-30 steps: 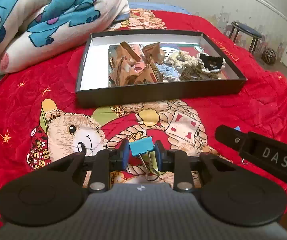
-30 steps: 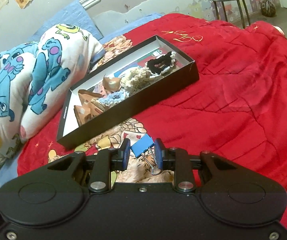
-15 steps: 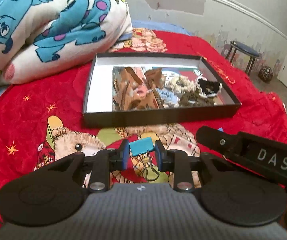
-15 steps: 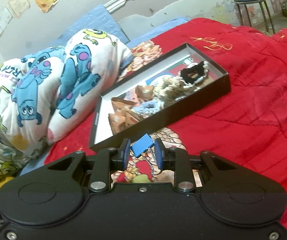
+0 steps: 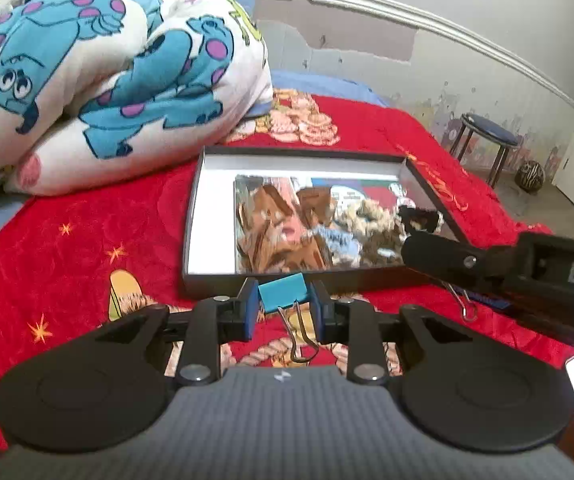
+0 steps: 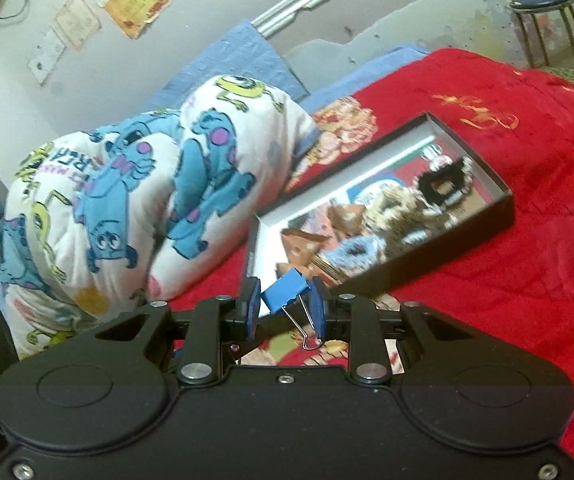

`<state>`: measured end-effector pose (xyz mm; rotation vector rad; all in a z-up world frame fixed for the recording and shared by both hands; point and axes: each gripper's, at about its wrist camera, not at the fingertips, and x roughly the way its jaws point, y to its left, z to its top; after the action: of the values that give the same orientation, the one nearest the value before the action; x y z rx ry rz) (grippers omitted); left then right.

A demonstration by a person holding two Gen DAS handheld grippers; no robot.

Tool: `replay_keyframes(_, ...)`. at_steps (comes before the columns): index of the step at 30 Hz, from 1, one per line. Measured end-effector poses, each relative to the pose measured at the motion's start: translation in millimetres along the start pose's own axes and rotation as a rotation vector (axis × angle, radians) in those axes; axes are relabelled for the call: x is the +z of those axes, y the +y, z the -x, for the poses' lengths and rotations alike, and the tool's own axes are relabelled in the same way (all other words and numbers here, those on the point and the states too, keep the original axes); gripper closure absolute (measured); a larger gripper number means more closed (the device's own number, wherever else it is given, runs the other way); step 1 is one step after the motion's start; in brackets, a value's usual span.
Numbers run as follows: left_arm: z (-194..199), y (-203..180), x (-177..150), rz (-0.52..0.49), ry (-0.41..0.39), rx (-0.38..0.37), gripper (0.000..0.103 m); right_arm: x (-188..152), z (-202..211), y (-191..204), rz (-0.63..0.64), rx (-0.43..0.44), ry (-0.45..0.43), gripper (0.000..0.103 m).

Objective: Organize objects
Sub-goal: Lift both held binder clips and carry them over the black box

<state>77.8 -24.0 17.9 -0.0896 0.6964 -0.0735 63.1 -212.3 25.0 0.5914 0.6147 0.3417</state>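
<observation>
My left gripper (image 5: 283, 304) is shut on a light blue binder clip (image 5: 283, 297), its wire handles hanging down toward me. My right gripper (image 6: 285, 302) is shut on a darker blue binder clip (image 6: 287, 291), held tilted. Both hang above the red bed cover, just short of the near wall of a shallow black box (image 5: 207, 216) (image 6: 499, 204). Inside the box lie brown folded pieces, a blue scrunchie (image 6: 353, 250), a beige scrunchie and a black one (image 6: 443, 178). In the left wrist view the right gripper's body (image 5: 507, 264) reaches in from the right.
A rolled white quilt with blue monsters (image 5: 99, 80) (image 6: 135, 200) lies left of the box. The red bed cover (image 6: 527, 280) spreads to the right. A blue-topped stool (image 5: 487, 140) and a striped ball (image 5: 530, 176) stand on the floor by the wall.
Both grippers have risen and tipped up with their clips still held. The box now sits lower in both views, and more of the wall and quilt shows.
</observation>
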Motion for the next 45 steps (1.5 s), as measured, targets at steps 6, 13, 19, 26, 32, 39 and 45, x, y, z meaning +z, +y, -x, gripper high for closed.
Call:
replay_keyframes(6,16,4,23,0.02,-0.041,-0.049,0.072,21,12,11,0.002,0.068,-0.018,0.077)
replay_keyframes(13,42,17,57,0.038,-0.131,-0.069,0.072,57,25,37,0.079,0.113,-0.062,0.077)
replay_keyframes(19,48,26,104,0.026,-0.21,-0.087,0.072,93,29,55,0.123,0.134,-0.107,0.078)
replay_keyframes(26,27,16,157,0.048,-0.278,-0.125,0.071,141,15,60,0.171,0.126,-0.137,0.078)
replay_keyframes(32,-20,-8,173,0.044,-0.258,-0.162,0.071,185,-14,53,0.162,0.104,-0.147,0.077)
replay_keyframes(39,-98,-45,185,0.021,-0.156,-0.258,0.071,218,-71,-2,0.052,0.084,-0.121,0.077)
replay_keyframes(45,-171,-70,159,0.001,-0.022,-0.214,0.071,218,-122,-77,-0.065,0.041,-0.06,0.077)
